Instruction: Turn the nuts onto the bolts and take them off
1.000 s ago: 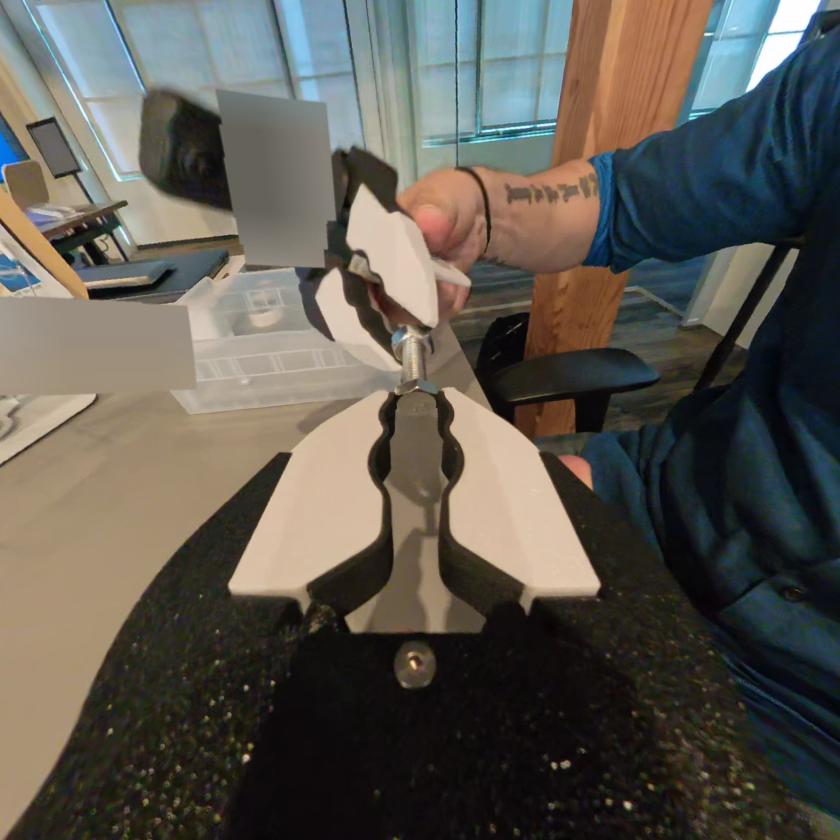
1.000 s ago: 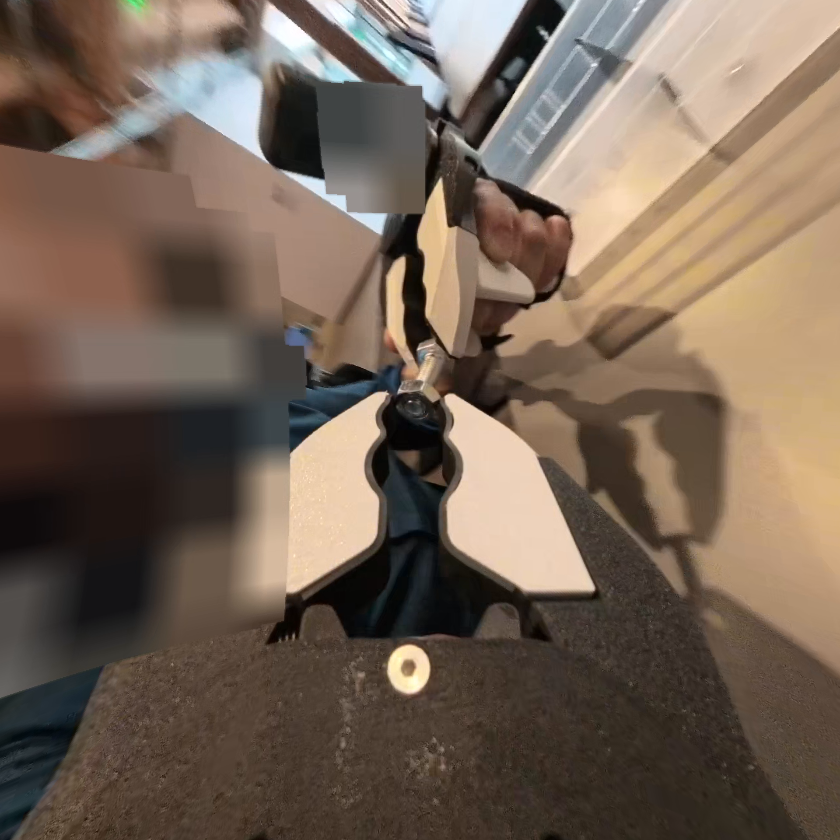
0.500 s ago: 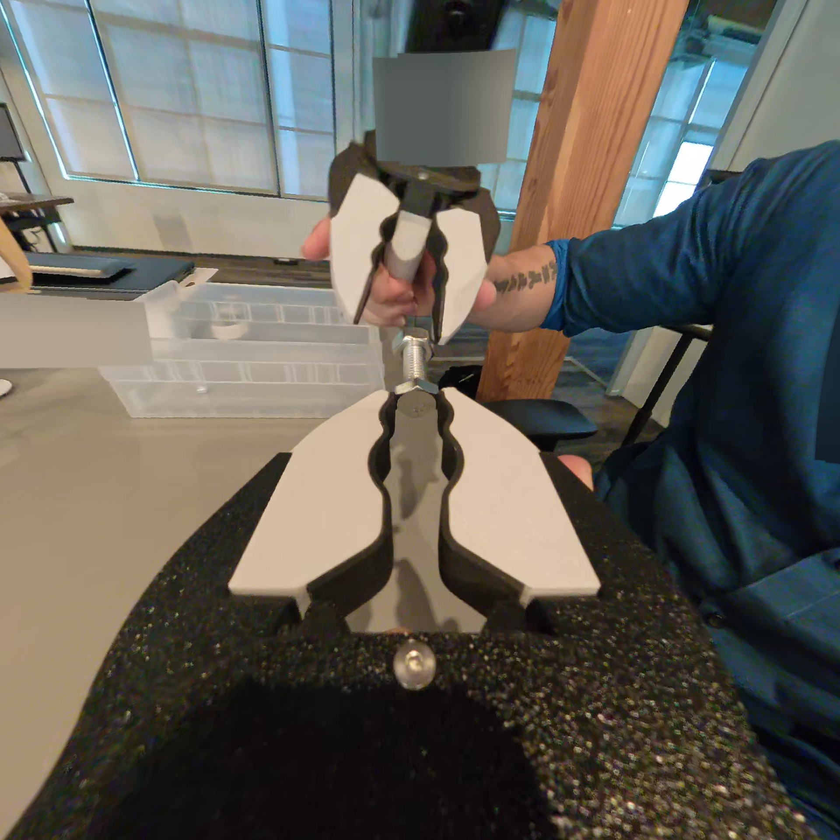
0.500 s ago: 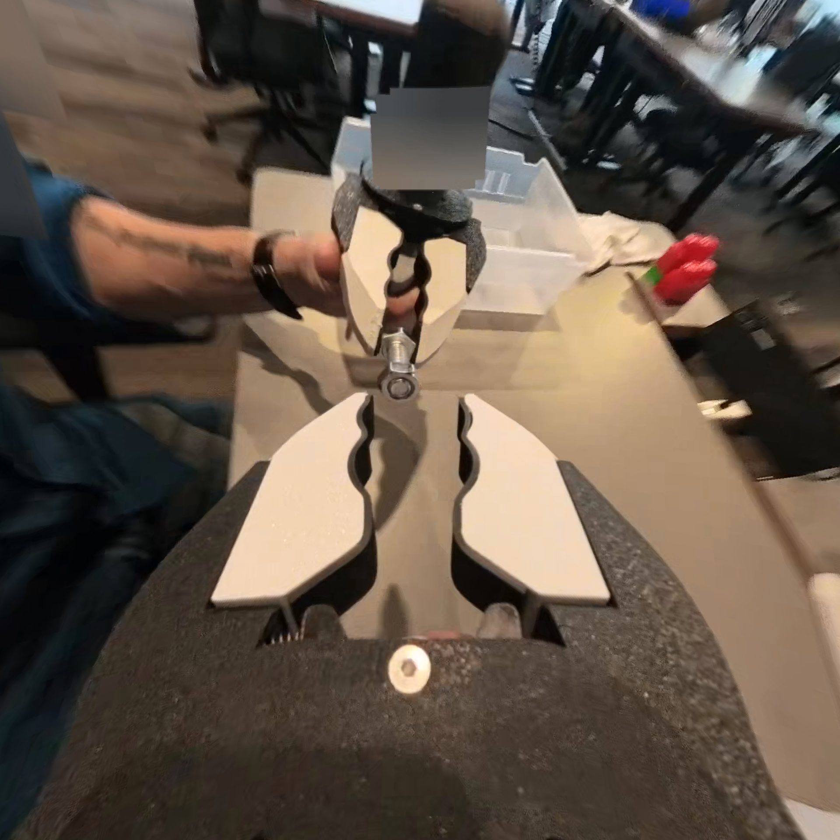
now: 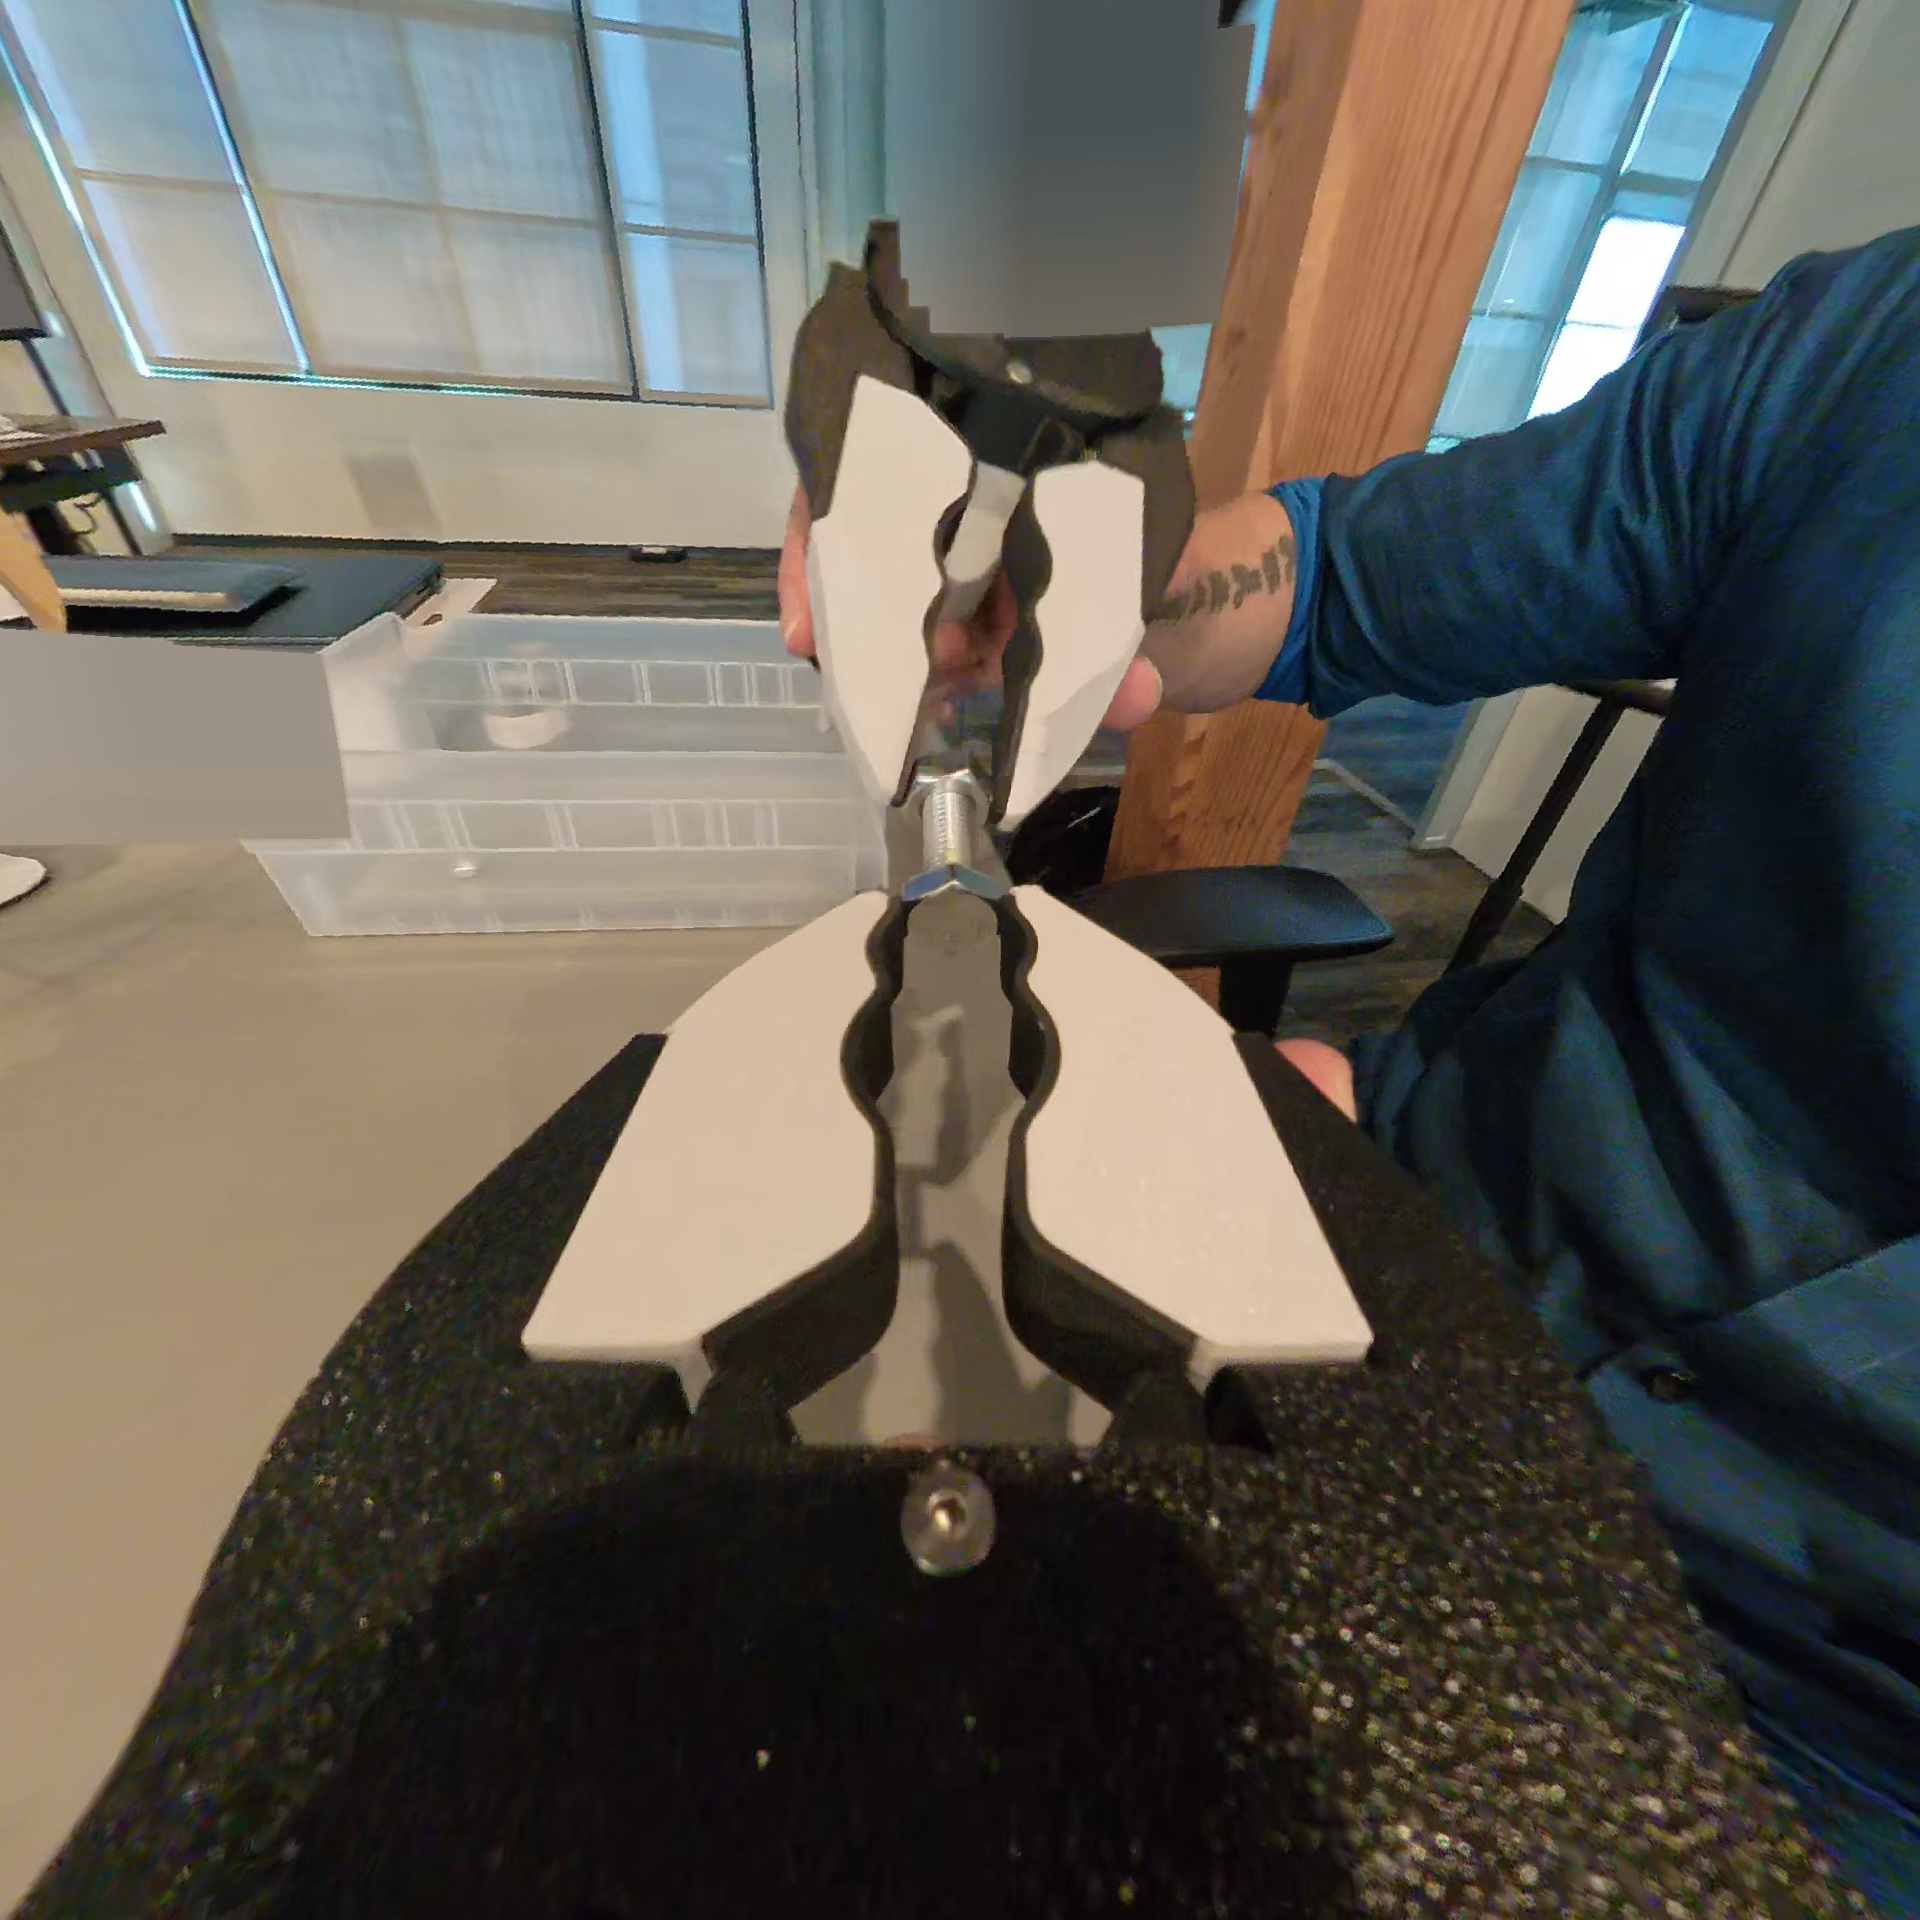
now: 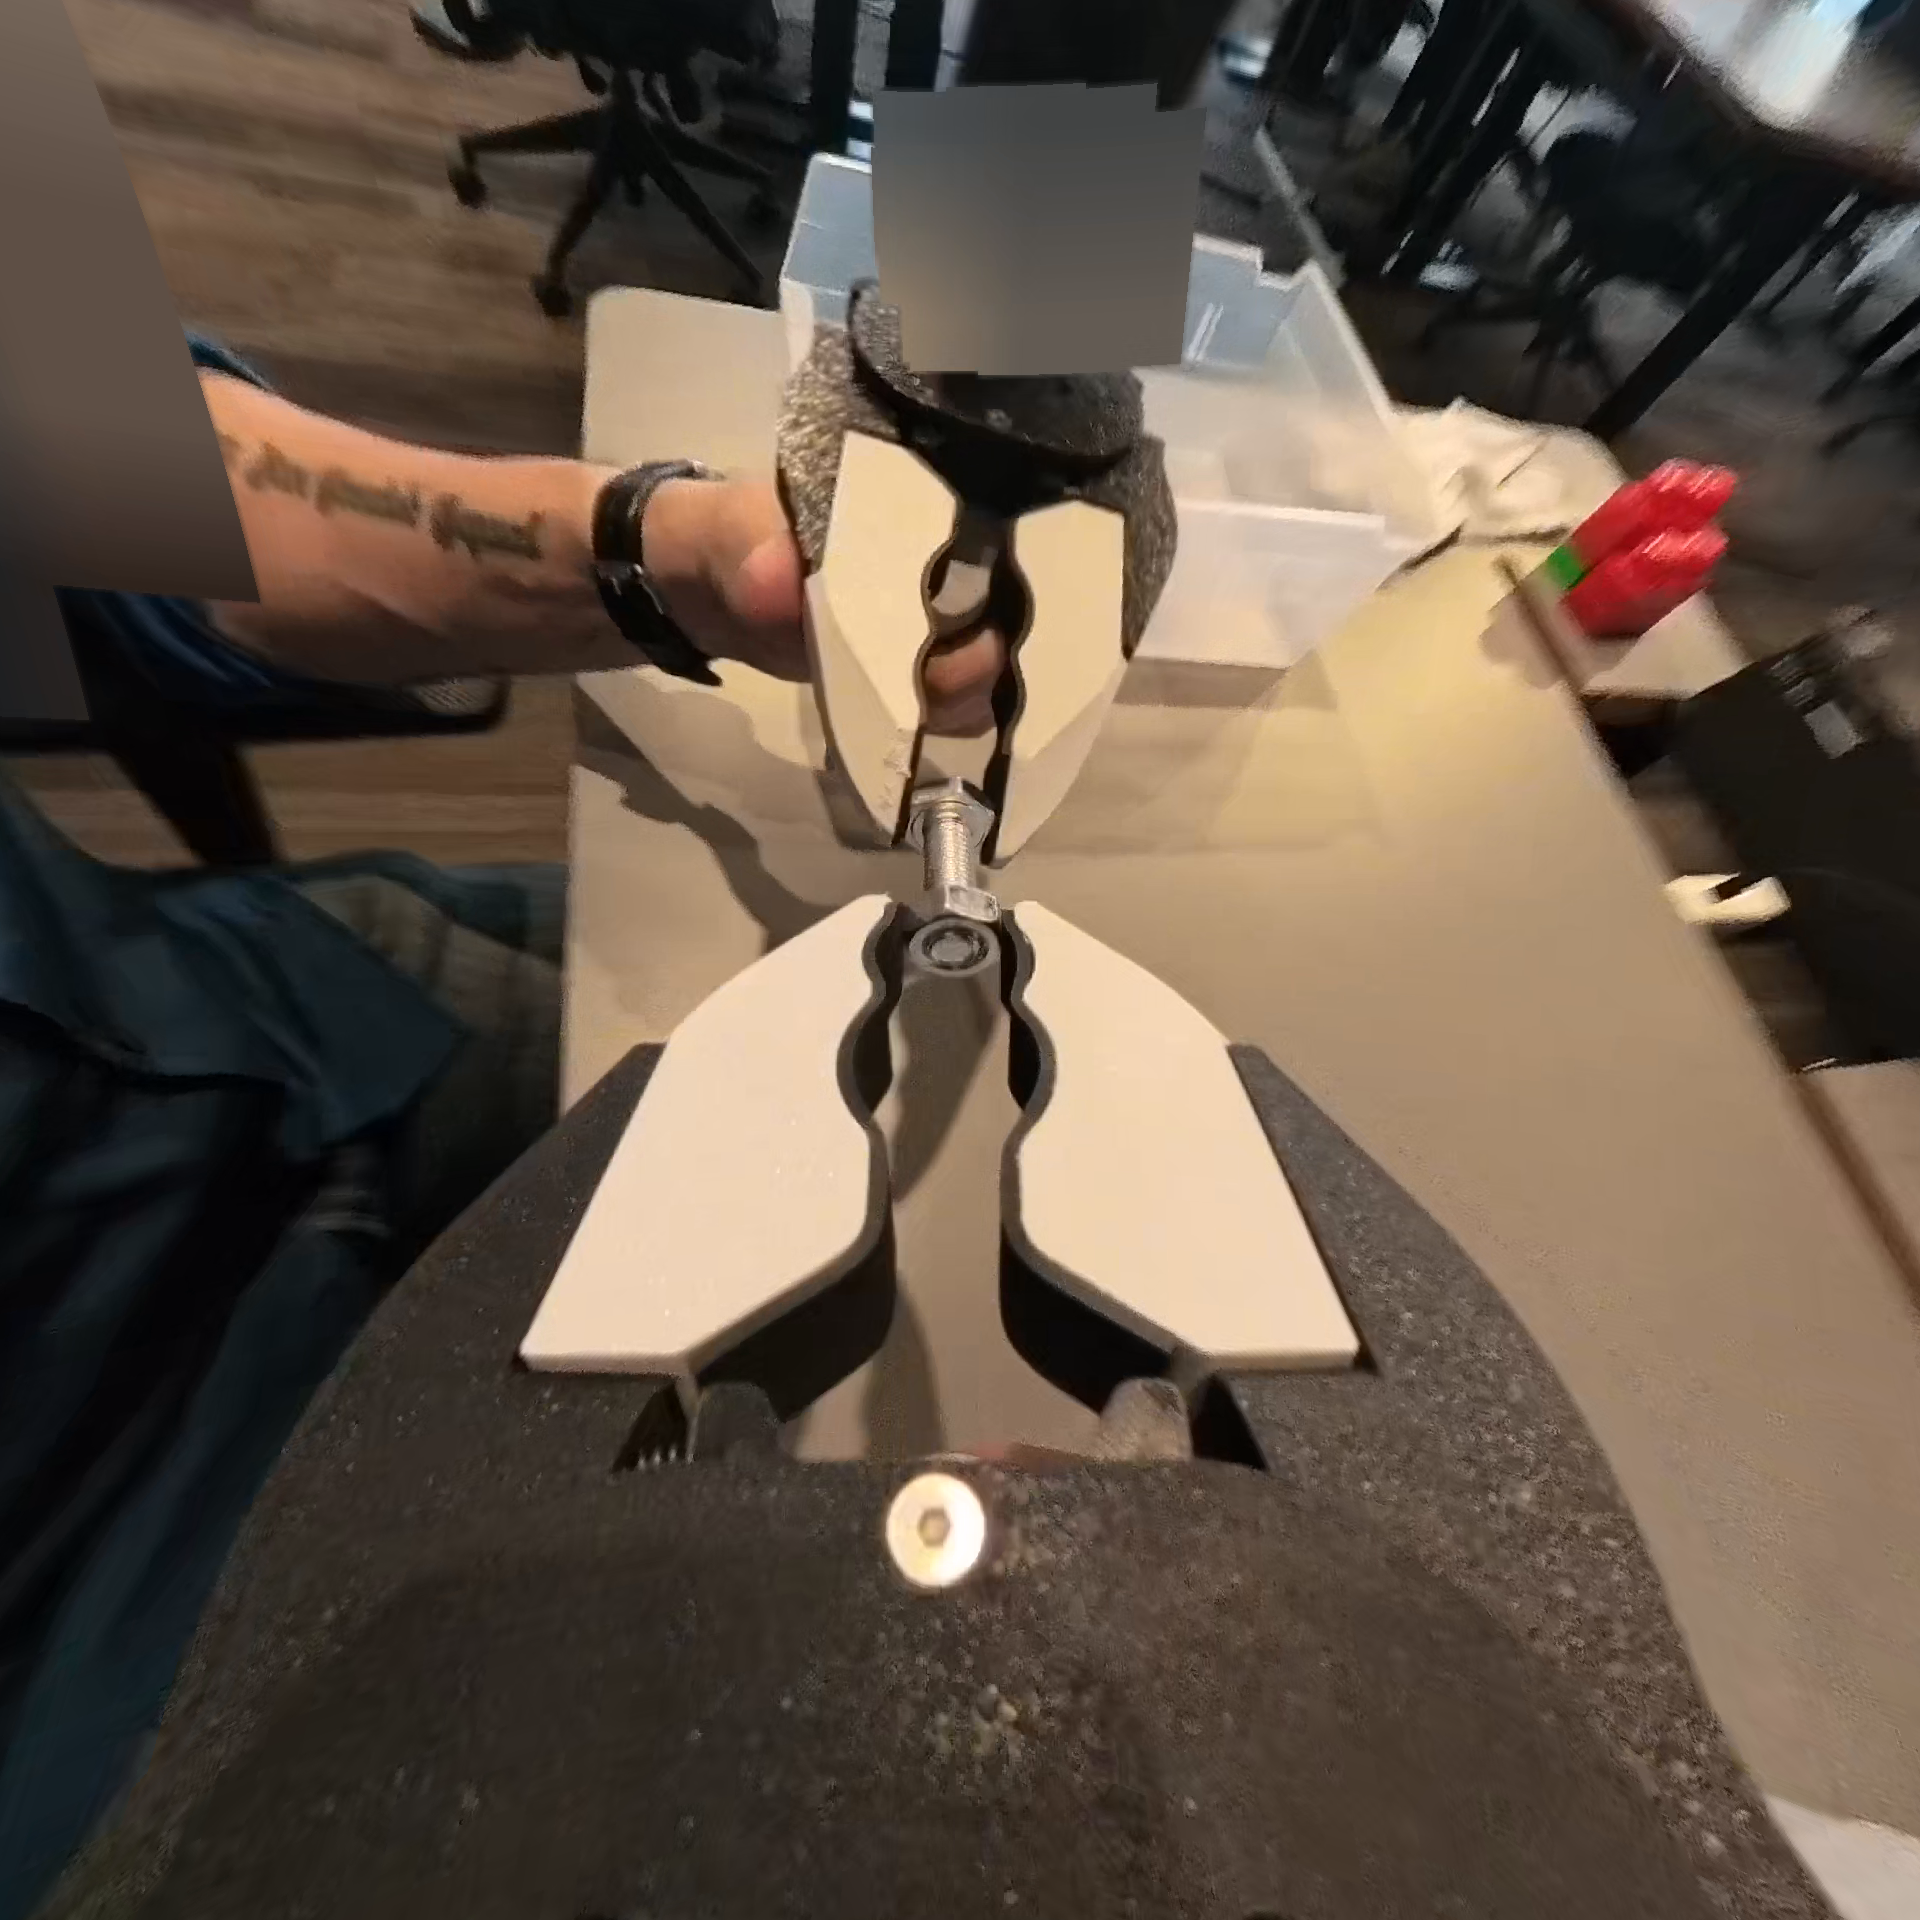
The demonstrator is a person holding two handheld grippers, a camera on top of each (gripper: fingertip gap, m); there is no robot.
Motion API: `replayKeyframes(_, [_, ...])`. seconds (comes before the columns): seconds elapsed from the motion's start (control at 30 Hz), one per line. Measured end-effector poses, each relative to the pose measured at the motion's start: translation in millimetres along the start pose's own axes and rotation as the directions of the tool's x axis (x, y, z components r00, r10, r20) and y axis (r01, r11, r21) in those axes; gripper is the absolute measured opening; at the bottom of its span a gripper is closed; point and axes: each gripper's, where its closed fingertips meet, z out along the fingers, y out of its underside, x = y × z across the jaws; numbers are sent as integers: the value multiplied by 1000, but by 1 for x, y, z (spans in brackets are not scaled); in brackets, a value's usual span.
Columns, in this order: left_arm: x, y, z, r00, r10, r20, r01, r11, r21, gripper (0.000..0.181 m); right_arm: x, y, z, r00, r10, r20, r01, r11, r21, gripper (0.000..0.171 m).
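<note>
A silver bolt (image 5: 945, 831) hangs in the air between my two grippers, above the table edge. My left gripper (image 5: 951, 899) is shut on the hex nut (image 5: 951, 885) threaded on the bolt. My right gripper (image 5: 948, 805) faces it from the far side and is shut on the bolt's head end. In the right wrist view my right gripper (image 6: 951, 920) pinches the round bolt head (image 6: 948, 948), the threaded shaft (image 6: 951, 857) runs forward, and the nut (image 6: 948, 805) sits in my left gripper (image 6: 951, 826). Both grippers are upright and in line.
A grey table (image 5: 260, 1143) lies below. A clear plastic parts box (image 5: 582, 790) stands at its far end. A wooden post (image 5: 1351, 416) and a black chair (image 5: 1226, 925) are to the right. The person in blue (image 5: 1714, 935) sits close. A red object (image 6: 1642, 561) lies on a side table. My left and right fingertips are right by each other.
One second ago my right gripper held the bolt head while rolled sideways. Half a second ago it was open and drawn back upright. Now it is shut on the head again. The left kept the nut.
</note>
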Motion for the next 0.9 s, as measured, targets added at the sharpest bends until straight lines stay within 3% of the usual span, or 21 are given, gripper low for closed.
replayKeyframes(0.1, [0,3,1,998,51,33,-49,998,-45,17,-1,3,-1,944,295,150,-297,955,-8,17])
replayKeyframes(0.2, [-1,5,0,995,92,50,-88,993,-74,17,-2,5,-2,751,576,323,-595,803,-49,17])
replayKeyframes(0.27, [1,5,0,992,117,50,-113,990,-87,17,-4,5,-3,563,701,438,-741,663,-108,17])
replayKeyframes(0.37, [8,1,5,987,154,42,-151,986,-73,17,-8,-2,-8,251,747,615,-866,457,-202,18])
replayKeyframes(0.47, [11,0,4,984,174,34,-171,982,-78,17,-11,-3,-8,135,723,678,-886,394,-243,18])
replayKeyframes(0.57, [10,-3,4,987,156,26,-155,987,-48,17,-12,-7,-8,217,684,696,-868,462,-183,23])
replayKeyframes(0.7, [6,-4,1,993,112,25,-111,994,-18,17,4,-2,-5,599,615,513,-728,685,28,37])
replayKeyframes(0.83, [5,-6,-3,999,47,5,-47,999,18,17,12,-5,-10,899,358,253,-402,903,150,38])
replayKeyframes(0.9, [2,-7,-3,1000,12,-7,-12,999,33,17,9,-5,-10,977,176,118,-192,972,133,38])
